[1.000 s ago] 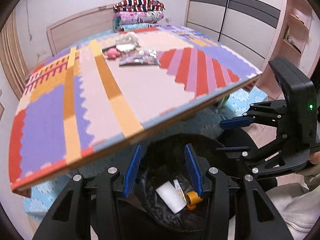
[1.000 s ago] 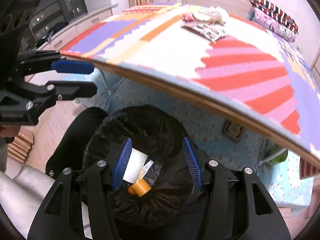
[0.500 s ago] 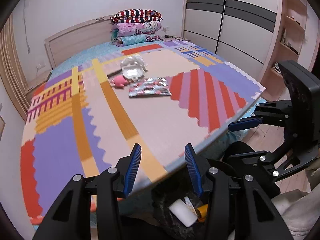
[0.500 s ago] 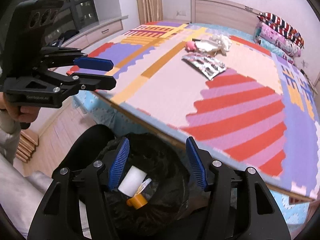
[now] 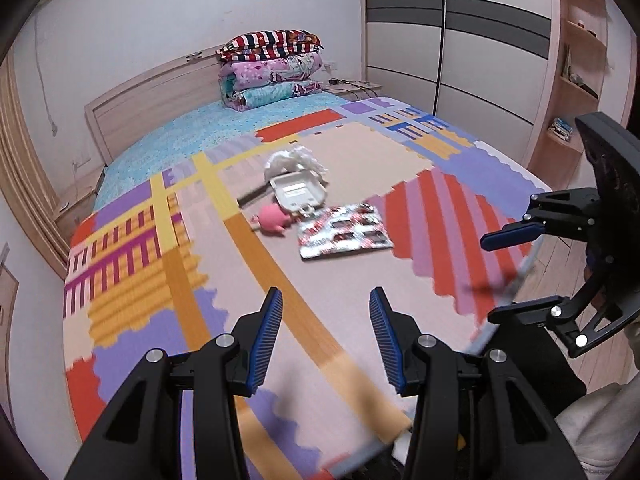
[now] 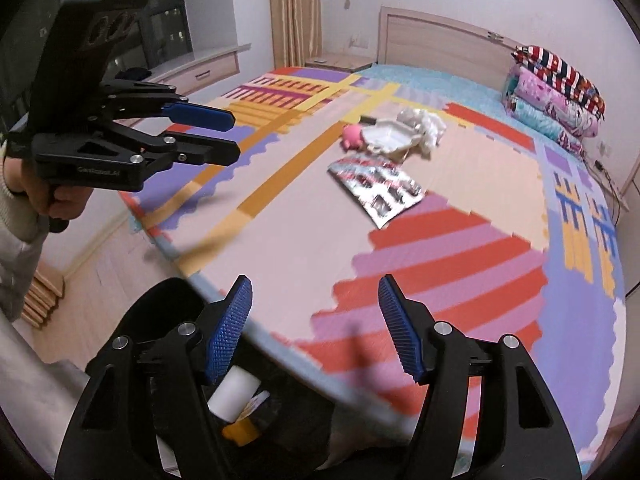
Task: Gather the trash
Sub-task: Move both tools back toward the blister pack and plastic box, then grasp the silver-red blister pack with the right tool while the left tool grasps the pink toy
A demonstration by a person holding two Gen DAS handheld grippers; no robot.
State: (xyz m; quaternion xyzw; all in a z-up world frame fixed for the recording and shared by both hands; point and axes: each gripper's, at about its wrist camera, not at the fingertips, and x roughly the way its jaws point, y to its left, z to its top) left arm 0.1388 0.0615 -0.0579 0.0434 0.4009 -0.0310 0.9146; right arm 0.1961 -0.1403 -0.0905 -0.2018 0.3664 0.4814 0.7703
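Blue-padded tools (image 5: 325, 334) (image 6: 314, 330) hover empty, tilted over mat (image 5: 328, 280).

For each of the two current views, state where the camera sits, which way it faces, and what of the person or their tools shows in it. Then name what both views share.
Left wrist: sits on the left tool, faces along its open fingers over the patterned mat toward the headboard; the right tool shows at the right edge.
Right wrist: sits on the right tool, faces across the mat with the trash bin below; the left tool and a hand show at left.
Shared: foil blister pack, pink toy, white tray, folded blankets.
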